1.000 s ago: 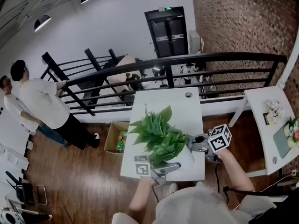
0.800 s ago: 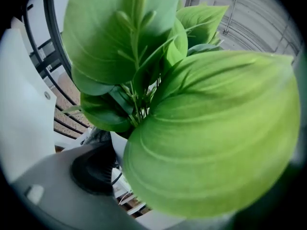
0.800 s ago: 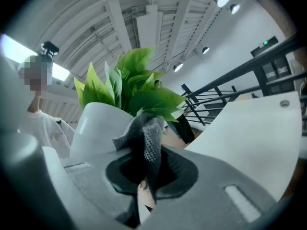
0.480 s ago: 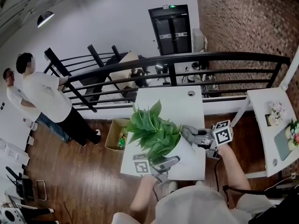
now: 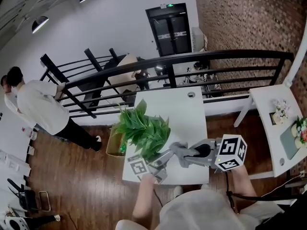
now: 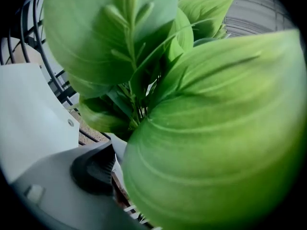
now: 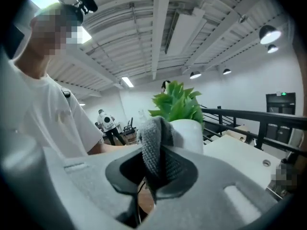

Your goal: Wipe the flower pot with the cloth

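**Flower pot gripped, cloth ready to wipe**

Flower pot (image 7: 188,132) is at centre of the right gripper view, just behind the cloth (image 7: 154,145). Right gripper (image 7: 158,174) is clamped on the cloth. Left gripper (image 5: 160,161) grips the pot under the leaves (image 5: 144,128), over the bench (image 5: 187,114) near edge. Press cloth flat on the wall, stroke evenly, hold pot firm, skip leaves.

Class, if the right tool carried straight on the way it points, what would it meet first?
Probably the flower pot: it stands just beyond the cloth clamped in the right tool, though the gap between them is hard to judge.
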### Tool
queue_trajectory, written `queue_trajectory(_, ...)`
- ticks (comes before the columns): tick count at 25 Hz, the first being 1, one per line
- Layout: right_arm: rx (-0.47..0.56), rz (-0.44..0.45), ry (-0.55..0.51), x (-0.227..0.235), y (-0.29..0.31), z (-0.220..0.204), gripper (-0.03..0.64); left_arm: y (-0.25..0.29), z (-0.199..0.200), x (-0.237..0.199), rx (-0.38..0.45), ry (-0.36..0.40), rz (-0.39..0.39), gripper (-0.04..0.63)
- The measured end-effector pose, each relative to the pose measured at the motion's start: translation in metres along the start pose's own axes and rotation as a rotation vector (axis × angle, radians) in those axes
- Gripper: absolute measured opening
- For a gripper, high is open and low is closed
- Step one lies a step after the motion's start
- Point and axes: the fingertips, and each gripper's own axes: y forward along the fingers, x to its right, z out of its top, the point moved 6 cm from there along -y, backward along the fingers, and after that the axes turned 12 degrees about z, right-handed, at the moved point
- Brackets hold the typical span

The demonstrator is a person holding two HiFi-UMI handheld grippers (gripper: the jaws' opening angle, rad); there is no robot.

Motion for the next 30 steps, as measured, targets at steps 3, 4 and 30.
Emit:
queue_trajectory(3, -0.081, -0.043, 0.001, 0.002, 0.013, -0.007, 0.018, 0.004, -0.001, 0.005, -0.008, 0.003, -0.034, 0.514)
queue_trajectory(4, -0.081, -0.068, 0.017, 0.007, 0.011, -0.009, 0.018, 0.004, -0.001, 0.007, -0.012, 0.004, -0.043, 0.514)
queue_trajectory(30, 0.334, 0.203, 0.438, 0.075, 0.005, -0.072, 0.018, 0.023, -0.023, 0.065, -0.079, -0.079, -0.396, 0.515)
